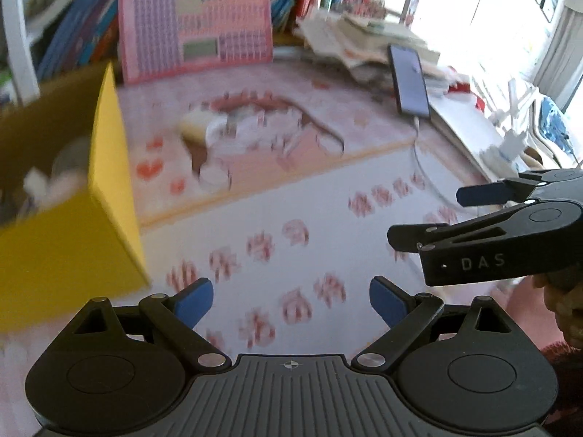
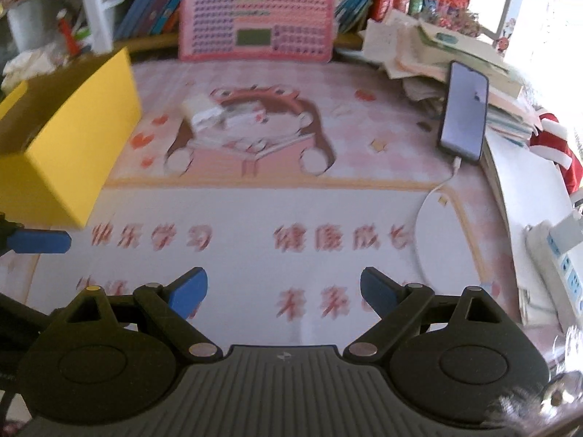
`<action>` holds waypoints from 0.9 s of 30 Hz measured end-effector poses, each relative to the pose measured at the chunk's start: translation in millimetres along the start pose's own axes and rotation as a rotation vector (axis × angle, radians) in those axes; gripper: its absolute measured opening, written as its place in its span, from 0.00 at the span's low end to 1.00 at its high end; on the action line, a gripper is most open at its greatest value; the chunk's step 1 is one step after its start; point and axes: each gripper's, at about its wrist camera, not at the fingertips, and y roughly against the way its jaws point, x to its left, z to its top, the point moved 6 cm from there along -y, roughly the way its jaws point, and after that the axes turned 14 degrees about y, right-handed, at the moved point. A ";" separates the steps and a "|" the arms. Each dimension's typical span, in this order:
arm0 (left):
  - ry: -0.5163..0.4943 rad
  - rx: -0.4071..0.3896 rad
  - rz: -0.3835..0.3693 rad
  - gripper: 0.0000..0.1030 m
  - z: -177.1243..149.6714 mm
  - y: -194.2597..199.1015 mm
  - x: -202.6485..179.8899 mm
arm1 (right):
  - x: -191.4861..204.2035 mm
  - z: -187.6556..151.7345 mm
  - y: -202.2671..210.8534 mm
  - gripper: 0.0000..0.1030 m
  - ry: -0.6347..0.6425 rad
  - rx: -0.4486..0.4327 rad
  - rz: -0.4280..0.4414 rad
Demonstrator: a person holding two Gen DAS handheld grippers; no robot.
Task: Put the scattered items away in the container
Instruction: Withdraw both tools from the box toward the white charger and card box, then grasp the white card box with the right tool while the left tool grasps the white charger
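1. The open-topped yellow cardboard box (image 1: 73, 240) stands at the left of the pink printed desk mat (image 2: 255, 218); the left wrist view looks into it and shows some pale and grey items already lying inside, though blur hides what they are; so part of the tidying looks done.
2. One pale, whitish blocky item (image 2: 202, 111) lies out on the mat's cartoon picture, well apart from the box and beyond both grippers; blur makes it hard to tell whether it is one piece or several; it seems to be what is left to collect.
3. The left gripper (image 1: 291, 298) has its blue-padded fingers spread wide with nothing between them; only mat shows in the gap.
4. The right gripper (image 2: 284, 291) is likewise spread wide and empty; it hangs just beside the left one.
5. The dark smartphone (image 2: 464, 113) leaning on the stack of papers, on its white charging cable (image 2: 426, 211), looks like no part of the scatter.
6. Judged so: mostly done; a reach, a grasp and a drop into the box remain.
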 end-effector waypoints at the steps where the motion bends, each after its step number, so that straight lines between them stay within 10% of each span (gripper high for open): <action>1: -0.007 -0.018 0.013 0.92 6.4 -2.5 -1.9 | -6.5 3.8 -2.1 0.89 -0.009 -0.011 0.001; 16: 0.011 -0.136 0.184 0.92 76.4 -31.6 0.9 | -22.7 101.7 -81.6 0.82 0.141 -0.180 0.131; 27: 0.045 -0.145 0.276 0.92 92.2 -59.7 7.9 | 0.1 154.7 -164.4 0.65 0.306 -0.143 0.236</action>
